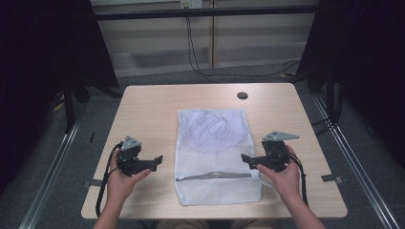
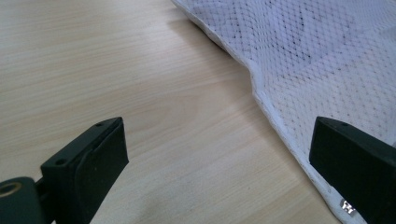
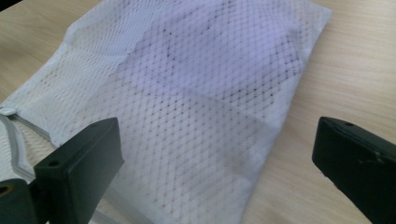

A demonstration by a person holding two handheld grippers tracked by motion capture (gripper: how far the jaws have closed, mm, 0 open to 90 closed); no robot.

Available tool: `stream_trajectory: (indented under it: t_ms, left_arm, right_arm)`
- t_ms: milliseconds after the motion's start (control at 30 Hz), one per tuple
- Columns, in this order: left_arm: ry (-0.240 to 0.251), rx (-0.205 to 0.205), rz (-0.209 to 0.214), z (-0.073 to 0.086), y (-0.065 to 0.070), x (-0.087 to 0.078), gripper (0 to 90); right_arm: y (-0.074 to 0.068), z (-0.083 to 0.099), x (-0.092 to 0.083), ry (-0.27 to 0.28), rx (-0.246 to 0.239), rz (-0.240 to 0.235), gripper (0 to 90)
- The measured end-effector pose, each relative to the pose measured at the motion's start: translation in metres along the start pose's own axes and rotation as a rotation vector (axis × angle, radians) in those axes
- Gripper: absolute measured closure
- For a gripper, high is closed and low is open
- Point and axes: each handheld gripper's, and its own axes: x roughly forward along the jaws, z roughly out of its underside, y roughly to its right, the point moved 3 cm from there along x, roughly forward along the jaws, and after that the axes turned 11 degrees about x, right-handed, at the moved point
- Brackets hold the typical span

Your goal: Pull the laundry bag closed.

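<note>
Lying flat in the middle of the light wooden table point(image 1: 143, 109) is a white mesh laundry bag point(image 1: 215, 157), its long side running away from the person, with a pale folded cloth point(image 1: 215, 126) showing through the netting at the far end and a grey zipper point(image 1: 215, 176) running across it near the close end. The left hand-held gripper point(image 1: 155, 161) sits just beside the bag's left edge, jaws spread wide with nothing between them; in the left gripper view one jaw stands over bare wood and the other over the bag's hem. The right hand-held gripper point(image 1: 246, 160) is at the bag's right edge, jaws likewise wide and gripping nothing, the mesh lying beneath and beyond them in the right gripper view
</note>
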Motion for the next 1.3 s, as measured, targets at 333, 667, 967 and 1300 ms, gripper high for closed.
stream_trajectory:
  t_ms: [333,667,967,1300]
  left_arm:
    - [-0.031,0.006,0.007,0.005,-0.004,-0.003,4.2]
    - [-0.028,-0.001,0.008,0.007,-0.007,-0.008,4.3]
    - [-0.028,-0.005,0.013,0.006,-0.007,-0.010,4.7]
    - [-0.025,0.000,0.016,0.006,-0.006,-0.010,4.9]
  right_arm:
    - [-0.039,0.001,0.016,-0.040,-0.031,-0.077,5.5]
    - [-0.066,0.003,0.031,-0.094,-0.045,-0.134,8.8]
    - [-0.091,0.005,0.046,-0.131,-0.058,-0.179,11.8]
    - [-0.109,0.003,0.056,-0.143,-0.046,-0.227,19.0]
